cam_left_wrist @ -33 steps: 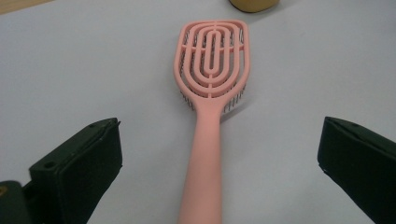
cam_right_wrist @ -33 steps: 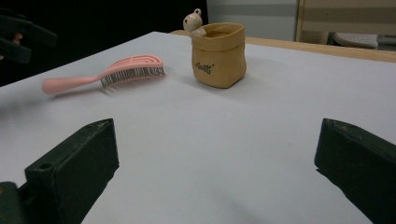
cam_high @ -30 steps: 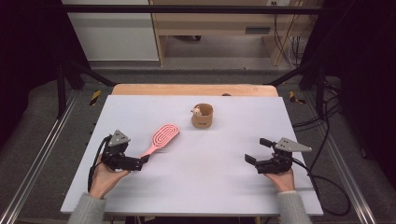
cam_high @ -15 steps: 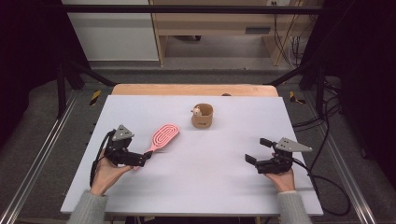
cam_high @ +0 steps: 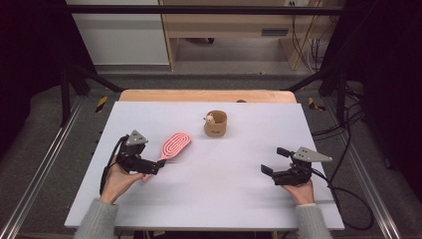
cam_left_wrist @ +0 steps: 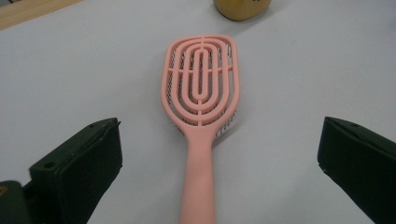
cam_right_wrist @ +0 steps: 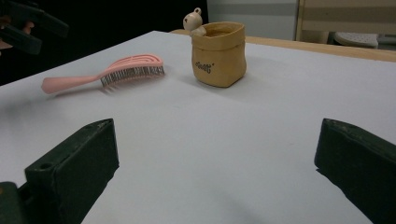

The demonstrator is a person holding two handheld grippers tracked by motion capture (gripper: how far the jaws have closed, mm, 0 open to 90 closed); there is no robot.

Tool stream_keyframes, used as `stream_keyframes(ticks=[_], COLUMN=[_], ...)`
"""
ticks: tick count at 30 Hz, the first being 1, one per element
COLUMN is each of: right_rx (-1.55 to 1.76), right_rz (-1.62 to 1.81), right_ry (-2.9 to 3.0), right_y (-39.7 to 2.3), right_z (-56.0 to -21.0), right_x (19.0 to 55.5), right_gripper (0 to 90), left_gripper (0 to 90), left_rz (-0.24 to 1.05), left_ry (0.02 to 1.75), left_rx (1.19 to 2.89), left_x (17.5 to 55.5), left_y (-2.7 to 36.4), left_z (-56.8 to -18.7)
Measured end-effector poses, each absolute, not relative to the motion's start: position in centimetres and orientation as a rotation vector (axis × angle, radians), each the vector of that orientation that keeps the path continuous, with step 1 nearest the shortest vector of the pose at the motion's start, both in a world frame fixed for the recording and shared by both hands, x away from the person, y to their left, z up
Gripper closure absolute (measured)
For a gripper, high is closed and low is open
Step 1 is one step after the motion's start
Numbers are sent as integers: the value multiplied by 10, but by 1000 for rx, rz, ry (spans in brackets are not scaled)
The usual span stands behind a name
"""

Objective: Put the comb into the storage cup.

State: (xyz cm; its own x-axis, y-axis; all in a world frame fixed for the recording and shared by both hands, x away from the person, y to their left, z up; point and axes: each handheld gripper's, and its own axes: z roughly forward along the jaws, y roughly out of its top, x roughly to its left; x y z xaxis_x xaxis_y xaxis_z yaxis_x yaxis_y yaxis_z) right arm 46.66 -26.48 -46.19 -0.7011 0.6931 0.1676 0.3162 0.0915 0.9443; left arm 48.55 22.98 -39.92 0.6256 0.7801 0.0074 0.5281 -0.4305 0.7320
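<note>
High view first: pink hairbrush (cam_high: 173,148) lies flat on the white worktop (cam_high: 219,199), left-centre, long axis running diagonal, head pointing up twd the tan pouch (cam_high: 216,123), handle end down-left. Left gripper (cam_high: 158,168) sits right at that handle end, fingers splayed wide, holding nothing; the handle tip looks to be between or just under them, can't tell if touching. Right gripper (cam_high: 272,160) is well apart, over at the right side, fingers also spread, empty, so left hand is clearly the nearer one. Left gripper view: brush (cam_left_wrist: 201,107) dead centre, handle running straight down the middle toward the camera, head away, bristle side down; one finger (cam_left_wrist: 77,172) to each side w/ bare worktop between finger and handle, so not gripped yet. Axis of brush lines up w/ the gripper's reach, so closing across the handle looks like the call. Right gripper view: brush (cam_right_wrist: 105,73) far off at upper left, side-on, bristles down; pouch (cam_right_wrist: 218,53) w/ small figure on its rim beyond; fingers wide, empty.
</note>
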Motion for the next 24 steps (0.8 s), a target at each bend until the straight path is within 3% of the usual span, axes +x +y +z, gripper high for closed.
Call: stream_keyframes(ticks=[24], right_rx=[1000], right_rz=[1638], right_ry=[2058], right_y=[-265], right_z=[-462], right_x=[467], right_gripper=[2], left_gripper=[6], left_rz=[437], left_ry=[1056], left_rx=[2188], left_x=[503], left_y=[229], left_z=[-422])
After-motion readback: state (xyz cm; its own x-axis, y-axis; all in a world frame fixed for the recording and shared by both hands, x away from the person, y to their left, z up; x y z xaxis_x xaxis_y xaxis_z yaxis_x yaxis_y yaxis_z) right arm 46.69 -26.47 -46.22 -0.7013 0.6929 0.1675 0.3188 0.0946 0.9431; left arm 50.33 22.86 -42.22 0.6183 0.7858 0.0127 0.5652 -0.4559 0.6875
